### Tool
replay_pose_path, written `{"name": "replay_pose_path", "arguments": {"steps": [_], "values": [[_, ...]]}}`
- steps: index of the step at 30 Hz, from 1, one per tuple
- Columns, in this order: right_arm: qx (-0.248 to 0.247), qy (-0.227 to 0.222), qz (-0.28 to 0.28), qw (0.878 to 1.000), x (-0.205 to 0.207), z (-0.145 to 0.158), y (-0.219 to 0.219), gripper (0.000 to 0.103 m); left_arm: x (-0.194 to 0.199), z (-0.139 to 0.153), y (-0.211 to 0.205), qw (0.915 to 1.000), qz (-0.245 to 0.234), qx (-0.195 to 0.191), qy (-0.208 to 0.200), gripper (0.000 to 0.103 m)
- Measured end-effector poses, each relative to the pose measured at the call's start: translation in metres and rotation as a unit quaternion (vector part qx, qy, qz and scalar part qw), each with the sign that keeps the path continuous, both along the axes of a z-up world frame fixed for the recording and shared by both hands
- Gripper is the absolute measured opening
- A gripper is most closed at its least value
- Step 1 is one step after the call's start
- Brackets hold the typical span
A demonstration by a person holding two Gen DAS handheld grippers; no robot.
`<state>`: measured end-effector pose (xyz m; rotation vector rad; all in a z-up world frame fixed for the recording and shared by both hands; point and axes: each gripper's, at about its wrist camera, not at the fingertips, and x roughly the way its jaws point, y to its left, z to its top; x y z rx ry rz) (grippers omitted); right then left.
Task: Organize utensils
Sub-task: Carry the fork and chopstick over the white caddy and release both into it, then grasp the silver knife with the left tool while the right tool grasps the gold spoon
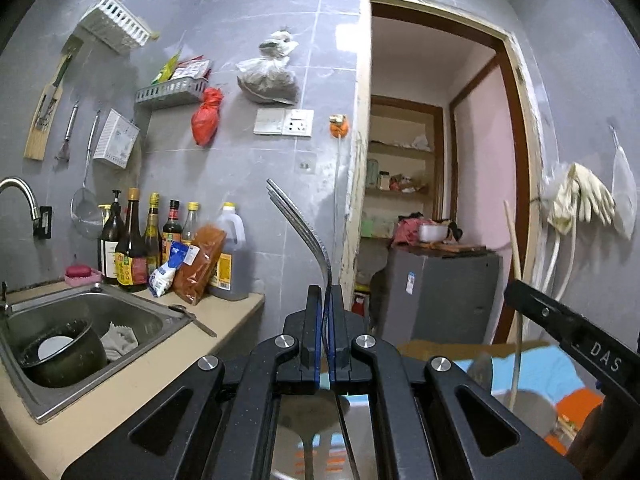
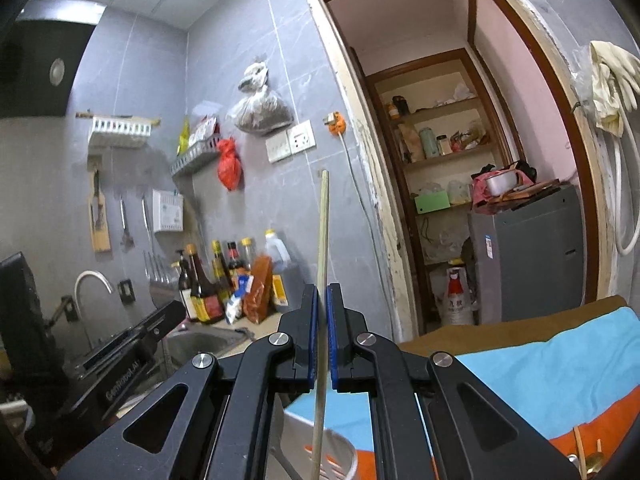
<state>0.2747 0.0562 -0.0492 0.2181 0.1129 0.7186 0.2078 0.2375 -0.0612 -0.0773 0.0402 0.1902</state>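
My left gripper (image 1: 325, 290) is shut on thin metal utensil handles (image 1: 298, 224) that curve up and to the left from the jaws. A spoon-like end (image 1: 310, 416) shows below them. My right gripper (image 2: 322, 288) is shut on a pale wooden chopstick (image 2: 324, 232), which stands nearly upright through the jaws and runs on below them. In the left wrist view, that chopstick (image 1: 514, 248) and the right gripper's body (image 1: 568, 324) appear at the right. The left gripper's body (image 2: 132, 340) shows at the left of the right wrist view. A white slotted holder (image 2: 320, 454) sits below the right gripper.
A steel sink (image 1: 48, 412) holds a dark pot (image 1: 60, 360) and a rag. Sauce bottles (image 1: 132, 248) stand on the counter behind it. Utensils hang on the tiled wall. A doorway and a grey appliance (image 1: 440, 292) lie ahead. A blue and orange cloth (image 2: 540, 368) lies at the right.
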Motion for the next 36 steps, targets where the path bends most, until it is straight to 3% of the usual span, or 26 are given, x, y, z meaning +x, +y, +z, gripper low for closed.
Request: {"name": "replay_pose_path", "arguments": {"steps": [7,9,14,18,21,23,27,29,31,36], "values": [[-0.012,0.021,0.012,1.0,-0.008,-0.005,-0.002,0.007,-0.006,-0.003,-0.001,0.9988,-0.028,-0.008,0.039,0.002],[-0.013,0.032,0.017,0.999,-0.01,-0.004,-0.005,0.013,-0.008,-0.002,0.0,0.9973,-0.043,-0.019,0.057,0.008],[-0.004,0.049,0.016,0.999,-0.015,0.004,-0.016,0.016,-0.016,0.01,-0.003,0.9949,-0.063,-0.04,0.068,0.028],[-0.003,0.059,0.0,0.998,-0.019,0.017,-0.031,0.024,-0.023,0.026,-0.012,0.9943,-0.064,-0.043,0.073,0.036],[-0.002,0.064,-0.014,0.998,-0.022,0.028,-0.049,0.038,-0.028,0.039,-0.021,0.9942,-0.06,-0.049,0.075,0.044],[0.002,0.064,-0.025,0.998,-0.025,0.037,-0.065,0.052,-0.032,0.045,-0.026,0.9943,-0.057,-0.054,0.072,0.055],[0.001,0.057,-0.044,0.997,-0.034,0.052,-0.094,0.064,-0.041,0.06,-0.045,0.9942,-0.055,-0.064,0.066,0.072],[0.0,0.055,-0.053,0.997,-0.039,0.059,-0.11,0.077,-0.044,0.066,-0.056,0.9941,-0.055,-0.067,0.065,0.082],[-0.002,0.053,-0.059,0.997,-0.045,0.064,-0.125,0.08,-0.047,0.072,-0.07,0.9942,-0.056,-0.065,0.065,0.089],[-0.013,0.048,-0.08,0.996,-0.06,0.07,-0.161,0.102,-0.054,0.079,-0.107,0.9943,-0.063,-0.054,0.067,0.096]]}}
